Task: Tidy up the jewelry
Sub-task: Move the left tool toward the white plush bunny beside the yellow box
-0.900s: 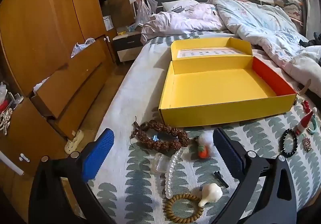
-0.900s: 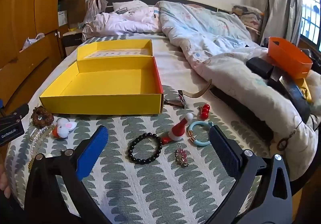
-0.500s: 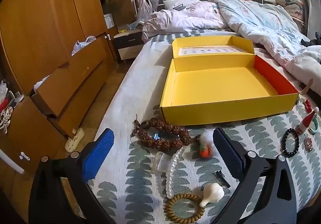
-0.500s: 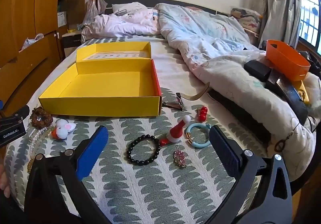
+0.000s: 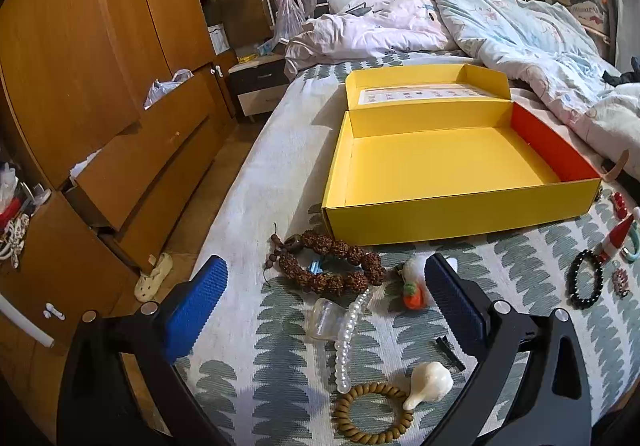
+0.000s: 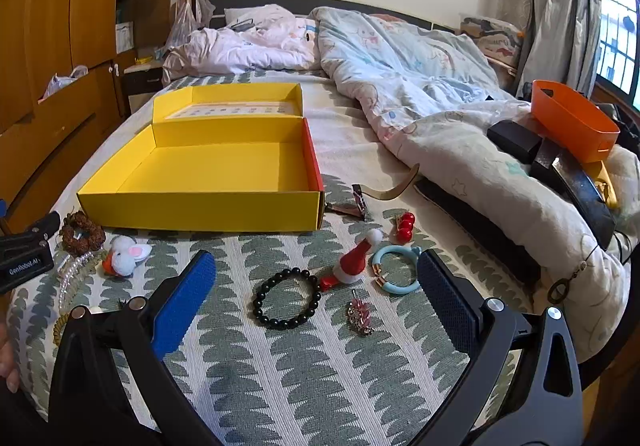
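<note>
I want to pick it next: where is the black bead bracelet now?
In the right wrist view, the black bead bracelet lies on the bedspread, left of the small Santa hat.

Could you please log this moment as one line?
left gripper: open, empty | right gripper: open, empty | yellow box: open, empty | jewelry: on bedspread

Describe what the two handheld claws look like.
Both match: the left claw and right claw have black frames with silver bolts. Each has two flat textured pads, bright blue on one side and dark navy on the other. No cables or sleeves show.
</note>
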`<state>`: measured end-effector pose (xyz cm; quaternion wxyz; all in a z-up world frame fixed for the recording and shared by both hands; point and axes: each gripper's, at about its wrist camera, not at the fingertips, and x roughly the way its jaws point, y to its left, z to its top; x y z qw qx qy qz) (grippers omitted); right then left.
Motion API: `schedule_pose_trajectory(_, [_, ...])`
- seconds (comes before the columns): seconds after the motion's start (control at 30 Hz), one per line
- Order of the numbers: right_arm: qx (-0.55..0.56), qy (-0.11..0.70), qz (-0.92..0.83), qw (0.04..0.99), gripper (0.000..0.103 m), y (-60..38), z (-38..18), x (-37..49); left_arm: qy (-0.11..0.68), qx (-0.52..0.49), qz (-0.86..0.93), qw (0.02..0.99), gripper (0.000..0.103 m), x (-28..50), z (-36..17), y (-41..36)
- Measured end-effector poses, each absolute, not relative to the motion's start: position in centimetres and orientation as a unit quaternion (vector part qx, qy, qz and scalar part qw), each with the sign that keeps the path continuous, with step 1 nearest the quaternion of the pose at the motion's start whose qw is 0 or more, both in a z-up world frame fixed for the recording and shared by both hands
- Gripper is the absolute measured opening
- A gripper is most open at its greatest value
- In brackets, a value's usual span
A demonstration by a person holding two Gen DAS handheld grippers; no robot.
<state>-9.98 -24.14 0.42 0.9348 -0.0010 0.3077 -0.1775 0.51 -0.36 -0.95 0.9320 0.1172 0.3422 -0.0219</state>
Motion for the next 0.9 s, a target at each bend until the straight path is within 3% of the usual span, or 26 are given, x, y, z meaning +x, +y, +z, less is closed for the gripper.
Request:
schedule_pose_trajectory(0.3, [-0.004, 0.300, -0.176, 0.937, 0.100, -24.3, 0.6, -9.9, 0.361, 0.128, 0.004, 0.924, 0.098, 2.5, -1.3, 0.7])
schedule_pose_trajectory(0.67, [0.019, 0.277, -0.142, 0.950, 0.100, -25.3, 1.4, -10.4, 0.381, 0.046, -0.003, 0.923, 0.098, 6.2, 0.0, 6.2])
schedule_pose_trajectory(0.9, [0.004, 0.230, -0.131, 0.964, 0.100, -26.4, 1.8, -10.4, 0.437, 0.104, 0.014, 0.893, 0.098, 8.7, -3.3, 5.4])
